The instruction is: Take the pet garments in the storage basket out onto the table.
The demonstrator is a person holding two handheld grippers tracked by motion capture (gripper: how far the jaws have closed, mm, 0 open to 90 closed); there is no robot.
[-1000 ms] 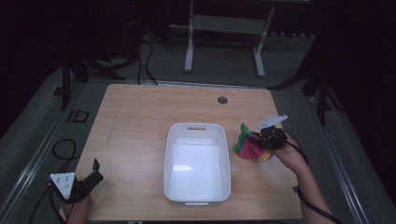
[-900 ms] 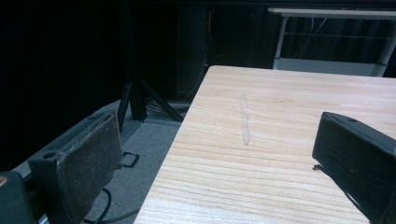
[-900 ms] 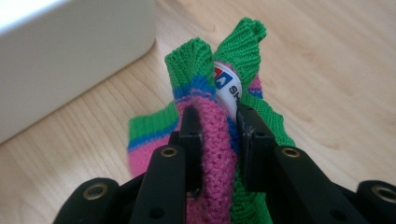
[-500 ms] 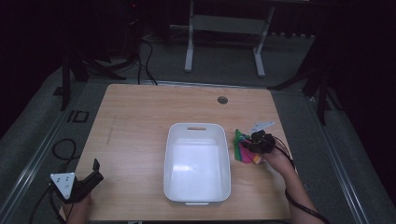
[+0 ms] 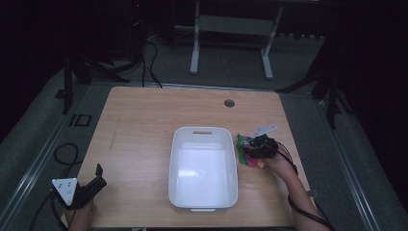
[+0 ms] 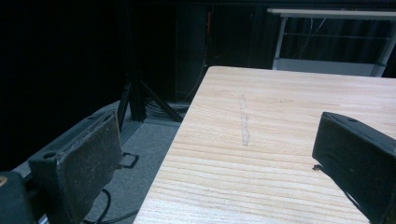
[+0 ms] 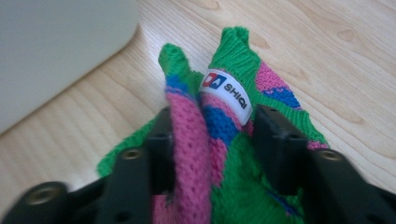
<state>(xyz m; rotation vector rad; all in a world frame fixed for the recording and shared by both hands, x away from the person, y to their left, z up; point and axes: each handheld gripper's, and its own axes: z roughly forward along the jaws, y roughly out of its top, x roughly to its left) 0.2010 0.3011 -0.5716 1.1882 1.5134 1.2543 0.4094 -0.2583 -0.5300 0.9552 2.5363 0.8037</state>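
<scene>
**A:** What lies on the table (image 5: 144, 125)?

**B:** A light wooden table, seen from above, carries a white rectangular plastic tub (image 5: 203, 166) near its middle, with a slot handle in its far rim. Just beside the tub's right wall lies a knitted cloth (image 5: 246, 153) in green, pink and blue, bunched up on the wood.

**A:** Where is the right claw (image 5: 256, 150)?

**B:** It sits low over that cloth, held by a hand coming in from the lower right, with a cable trailing along the forearm. In the right gripper view, folds of the knitted cloth (image 7: 219, 140) stand up between the two black jaws. The jaws have just been opening; they now stand partly apart with the fabric between them, and the folds brush their inner faces rather than being squeezed flat.

**A:** Is there any writing?

**B:** Yes. A small white label (image 7: 226, 90) is sewn to a fold of the cloth. It shows a red and blue logo followed by the letters "SHIQI" in dark capitals.

**A:** And the left claw (image 5: 94, 183)?

**B:** It rests at the table's near left corner, well apart from the tub and the cloth, with its grey three-cornered plate on top. In the left gripper view its jaws stand wide apart over bare wood, with nothing between them.
</scene>
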